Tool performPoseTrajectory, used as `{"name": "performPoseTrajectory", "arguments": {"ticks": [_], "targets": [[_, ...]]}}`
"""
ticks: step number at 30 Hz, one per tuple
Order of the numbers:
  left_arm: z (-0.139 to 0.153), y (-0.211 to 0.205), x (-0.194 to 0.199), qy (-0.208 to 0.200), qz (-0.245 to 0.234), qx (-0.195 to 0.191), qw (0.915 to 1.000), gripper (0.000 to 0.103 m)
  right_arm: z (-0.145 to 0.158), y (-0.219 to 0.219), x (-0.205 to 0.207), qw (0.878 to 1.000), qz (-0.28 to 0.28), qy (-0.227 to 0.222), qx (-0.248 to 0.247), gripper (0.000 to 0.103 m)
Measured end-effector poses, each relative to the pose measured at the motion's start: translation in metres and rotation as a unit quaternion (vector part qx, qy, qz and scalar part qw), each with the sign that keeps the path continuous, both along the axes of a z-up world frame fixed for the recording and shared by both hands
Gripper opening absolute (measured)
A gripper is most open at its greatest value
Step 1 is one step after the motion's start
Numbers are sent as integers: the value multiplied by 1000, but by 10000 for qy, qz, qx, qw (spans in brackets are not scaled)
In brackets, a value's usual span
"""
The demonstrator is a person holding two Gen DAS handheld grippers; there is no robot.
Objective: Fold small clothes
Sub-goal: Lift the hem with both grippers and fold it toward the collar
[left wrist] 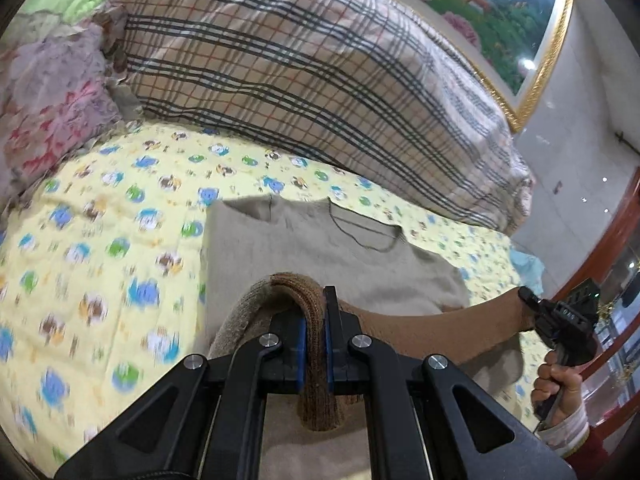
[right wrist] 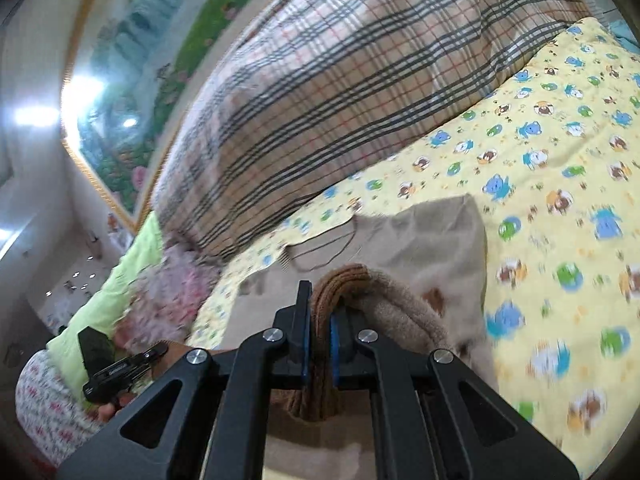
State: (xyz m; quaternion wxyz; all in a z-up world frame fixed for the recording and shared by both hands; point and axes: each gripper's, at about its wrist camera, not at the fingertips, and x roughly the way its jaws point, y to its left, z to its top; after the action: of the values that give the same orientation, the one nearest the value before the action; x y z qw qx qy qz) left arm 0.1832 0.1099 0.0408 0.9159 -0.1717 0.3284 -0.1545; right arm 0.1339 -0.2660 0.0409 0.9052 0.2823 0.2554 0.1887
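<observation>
A small beige knit sweater [left wrist: 304,240] with a brown ribbed hem lies partly on the yellow cartoon-print sheet [left wrist: 100,240]. Its collar end rests flat while the hem end is lifted off the bed. My left gripper [left wrist: 316,320] is shut on the brown ribbed hem [left wrist: 316,360]. My right gripper [right wrist: 320,320] is shut on the same hem [right wrist: 340,284] at the sweater's [right wrist: 432,240] other corner. In the left wrist view the right gripper [left wrist: 532,304] shows at the right, held in a hand [left wrist: 560,392]. In the right wrist view the left gripper [right wrist: 160,350] shows at lower left.
A large plaid quilt [left wrist: 300,68] is piled along the back of the bed. Floral and green bedding [left wrist: 52,92] lies at one end. A framed landscape picture [left wrist: 512,12] hangs on the wall behind. The yellow sheet [right wrist: 560,200] stretches beside the sweater.
</observation>
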Motion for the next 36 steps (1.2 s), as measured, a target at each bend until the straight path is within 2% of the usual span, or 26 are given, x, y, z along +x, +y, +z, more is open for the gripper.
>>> {"name": "performPoseTrajectory", "arguments": {"ticks": [7,15,19,21,25,27,28,29,30,31,32,34,36], "targets": [[-9,-5,84,114,181,135,9997,4,1,-1,75,9989,-263,160,-342,9],[-49,-15,160,496,311,417,9974,5,-42,-11,139,9927,-606,854,-603,9],[-74,-15,180,759,388,521,9950,6,-65,-15,159,9883,-738,1178,-631,9],[-81,-12,183,867,413,517,9940,10,-71,-18,163,9875,-779,1271,-518,9],[-77,-2,177,948,347,286,9945,16,-68,-22,161,9880,-738,1303,-387,11],[-71,3,169,1014,389,241,9938,36,-64,-22,157,9882,-733,1276,-417,16],[-66,7,161,959,503,311,9936,56,-59,-22,153,9882,-741,1246,-487,18],[-60,10,153,892,597,430,9933,67,-54,-23,150,9883,-745,1209,-556,19],[-53,15,145,785,692,587,9928,68,-50,-24,148,9877,-797,1183,-638,27],[-47,19,139,741,671,647,9929,66,-44,-28,143,9860,-948,1143,-756,41],[-41,21,133,705,610,661,9935,66,-40,-32,139,9852,-1045,1103,-797,46],[-28,15,119,623,317,675,9953,66,-29,-39,130,9870,-1027,974,-763,46],[-21,-10,105,528,-266,694,9958,66,-23,-30,121,9889,-850,894,-833,46]]}}
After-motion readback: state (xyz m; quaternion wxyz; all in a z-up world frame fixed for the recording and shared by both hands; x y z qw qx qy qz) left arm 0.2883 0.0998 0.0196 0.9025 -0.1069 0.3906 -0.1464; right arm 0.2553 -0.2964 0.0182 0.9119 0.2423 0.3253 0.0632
